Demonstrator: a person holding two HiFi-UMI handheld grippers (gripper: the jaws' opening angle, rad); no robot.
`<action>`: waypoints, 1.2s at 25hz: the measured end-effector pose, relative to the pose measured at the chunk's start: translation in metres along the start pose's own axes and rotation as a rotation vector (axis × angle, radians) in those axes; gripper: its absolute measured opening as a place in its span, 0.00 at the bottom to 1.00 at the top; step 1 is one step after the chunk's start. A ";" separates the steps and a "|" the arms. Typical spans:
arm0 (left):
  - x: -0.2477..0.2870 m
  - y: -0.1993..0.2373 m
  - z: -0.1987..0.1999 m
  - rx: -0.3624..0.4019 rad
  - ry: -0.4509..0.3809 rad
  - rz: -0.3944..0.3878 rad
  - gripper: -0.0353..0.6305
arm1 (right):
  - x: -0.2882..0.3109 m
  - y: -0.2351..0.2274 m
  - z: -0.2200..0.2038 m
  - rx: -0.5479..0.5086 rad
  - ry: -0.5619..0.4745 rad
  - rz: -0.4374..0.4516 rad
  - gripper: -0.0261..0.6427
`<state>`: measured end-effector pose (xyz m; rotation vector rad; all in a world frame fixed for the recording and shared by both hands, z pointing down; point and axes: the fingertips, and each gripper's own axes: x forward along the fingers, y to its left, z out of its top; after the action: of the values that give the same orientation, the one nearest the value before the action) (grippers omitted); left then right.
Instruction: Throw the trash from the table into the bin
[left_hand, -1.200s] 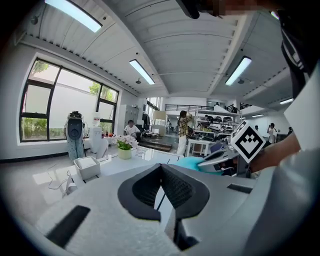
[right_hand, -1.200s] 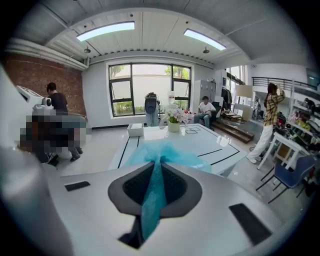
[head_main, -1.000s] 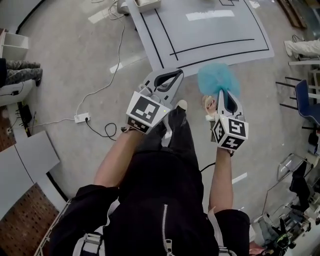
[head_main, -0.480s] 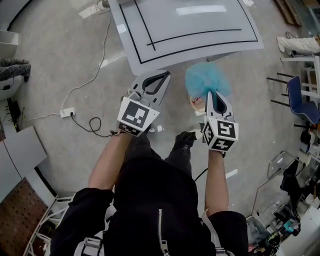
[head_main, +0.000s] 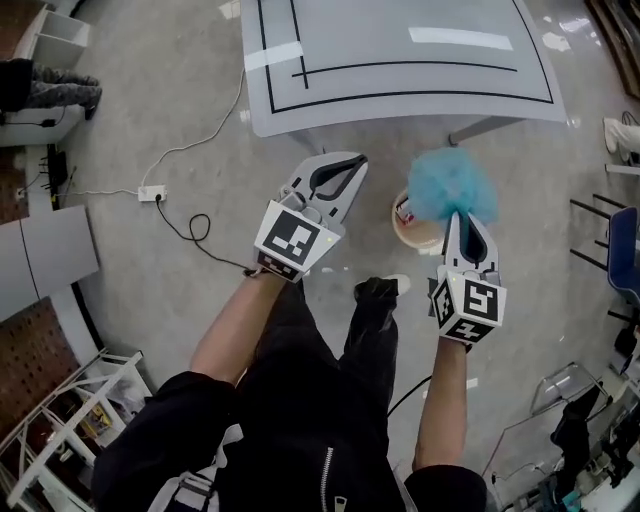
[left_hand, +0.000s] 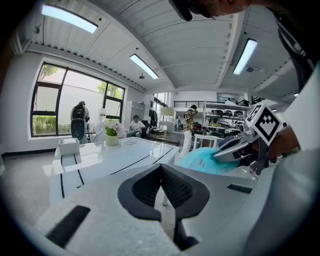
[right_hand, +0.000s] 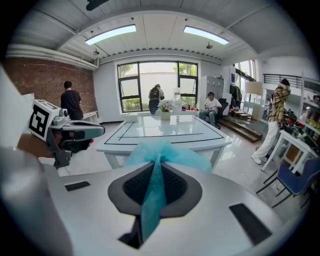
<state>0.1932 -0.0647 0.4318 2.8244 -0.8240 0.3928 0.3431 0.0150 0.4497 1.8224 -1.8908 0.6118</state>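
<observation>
Grey floor fills the head view, and the white table lies closer than a second ago. What looks like the bin now shows beneath the teal trash. The right gripper, arm outstretched, is clamped on that trash. Alongside it, the left gripper has its jaws together, empty.

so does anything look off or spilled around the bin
Nothing spilled or damaged. The teal wad is pinched in the right gripper, by the bin on the floor. Only a loose cable trails across the floor.
</observation>
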 end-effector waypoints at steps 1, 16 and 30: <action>0.006 -0.005 -0.003 0.019 0.004 -0.003 0.06 | 0.000 -0.007 -0.003 -0.005 -0.003 -0.002 0.07; 0.114 -0.096 -0.081 0.015 0.047 -0.135 0.06 | 0.020 -0.087 -0.079 0.018 -0.051 -0.064 0.07; 0.132 -0.121 -0.130 0.101 0.034 -0.337 0.06 | 0.106 -0.108 -0.215 0.119 -0.055 -0.228 0.07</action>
<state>0.3408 0.0003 0.5833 2.9640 -0.3170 0.4390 0.4494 0.0540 0.6870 2.1135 -1.6781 0.6104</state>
